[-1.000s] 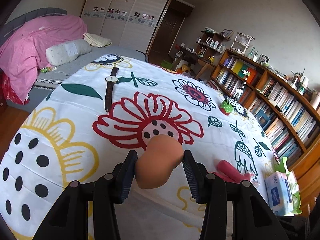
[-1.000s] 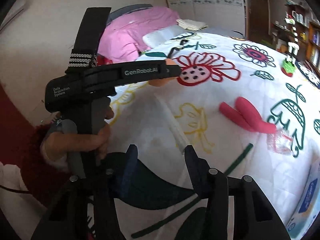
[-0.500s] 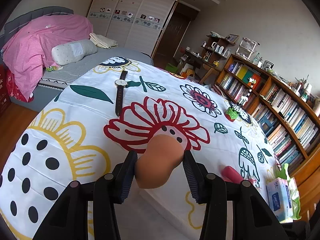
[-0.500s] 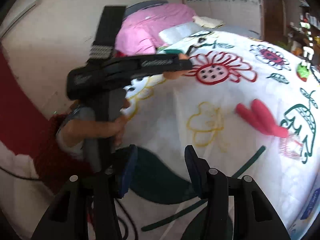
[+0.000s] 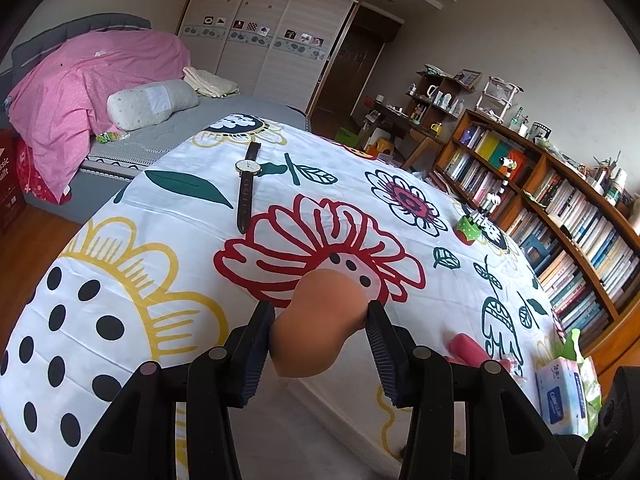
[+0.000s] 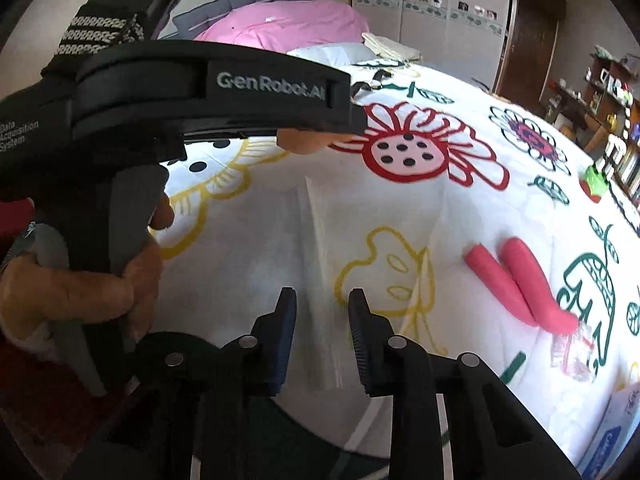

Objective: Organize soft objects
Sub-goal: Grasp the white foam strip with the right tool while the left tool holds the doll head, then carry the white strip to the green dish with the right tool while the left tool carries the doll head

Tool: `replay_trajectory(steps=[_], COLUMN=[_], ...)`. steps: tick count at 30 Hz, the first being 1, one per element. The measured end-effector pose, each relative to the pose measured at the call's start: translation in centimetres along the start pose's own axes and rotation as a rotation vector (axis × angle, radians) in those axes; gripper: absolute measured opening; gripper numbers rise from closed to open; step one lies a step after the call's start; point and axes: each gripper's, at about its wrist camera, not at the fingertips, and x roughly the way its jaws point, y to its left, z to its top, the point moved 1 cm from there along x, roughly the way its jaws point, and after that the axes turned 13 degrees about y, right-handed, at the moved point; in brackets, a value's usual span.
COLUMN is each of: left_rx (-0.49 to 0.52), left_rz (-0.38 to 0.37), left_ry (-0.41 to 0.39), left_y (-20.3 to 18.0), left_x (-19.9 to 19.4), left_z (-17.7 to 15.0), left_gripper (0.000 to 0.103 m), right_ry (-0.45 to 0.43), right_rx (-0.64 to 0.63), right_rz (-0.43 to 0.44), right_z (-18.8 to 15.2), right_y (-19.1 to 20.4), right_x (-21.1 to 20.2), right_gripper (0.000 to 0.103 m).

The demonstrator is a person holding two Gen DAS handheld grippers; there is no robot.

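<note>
My left gripper point(image 5: 320, 336) is shut on a soft tan egg-shaped sponge point(image 5: 316, 320) and holds it above the flower-print cloth point(image 5: 160, 216). The sponge's tip also shows in the right wrist view point(image 6: 304, 142) under the left gripper's body point(image 6: 200, 88). My right gripper point(image 6: 322, 336) is open and empty, low over the cloth near its front edge. A pink soft V-shaped object point(image 6: 520, 280) lies on the cloth to its right, and its end shows in the left wrist view point(image 5: 466, 346).
A wristwatch point(image 5: 247, 186) lies on the far part of the cloth. A strawberry-shaped toy point(image 5: 469, 229) sits at the right. A tissue pack point(image 5: 560, 394) lies at the right edge. A clear wrapper point(image 6: 572, 354) lies by the pink object. Bookshelves point(image 5: 560, 208) stand at the right.
My left gripper has moved a little forward over the cloth with the sponge still held. My right gripper has swung right and its fingers stand closer together than before.
</note>
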Motion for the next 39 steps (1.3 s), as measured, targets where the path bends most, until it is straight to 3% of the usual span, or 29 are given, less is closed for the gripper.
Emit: replay_trajectory(steps=[3, 6, 7, 10, 15, 39], left_rx=[0.001, -0.003, -0.004, -0.003, 0.000, 0.074], left_rz=[0.000, 0.001, 0.001, 0.002, 0.002, 0.031], left_ry=[0.003, 0.003, 0.004, 0.004, 0.006, 0.022], left_y=[0.1, 0.0, 0.1, 0.1, 0.1, -2.2], left_x=[0.0, 0.1, 0.1, 0.1, 0.2, 0.9], left_z=[0.0, -0.1, -0.1, -0.1, -0.2, -0.9], left_gripper=[0.050, 0.050, 0.050, 0.050, 0.050, 0.050], right_ry=[-0.008, -0.012, -0.011, -0.012, -0.052, -0.238], right_rx=[-0.005, 0.005, 0.018, 0.065, 0.155, 0.417], right_rz=[-0.012, -0.027, -0.022, 0.026, 0.059, -0.021], right_z=[0.4, 0.3, 0.2, -0.3, -1.4, -8.3], right_y=[0.1, 0.1, -0.1, -0.7, -2.0, -6.7], right_x=[0.4, 0.4, 0.3, -0.3, -2.4, -11.9], right_gripper=[0.026, 0.017, 0.011, 0.009, 0.008, 0.008])
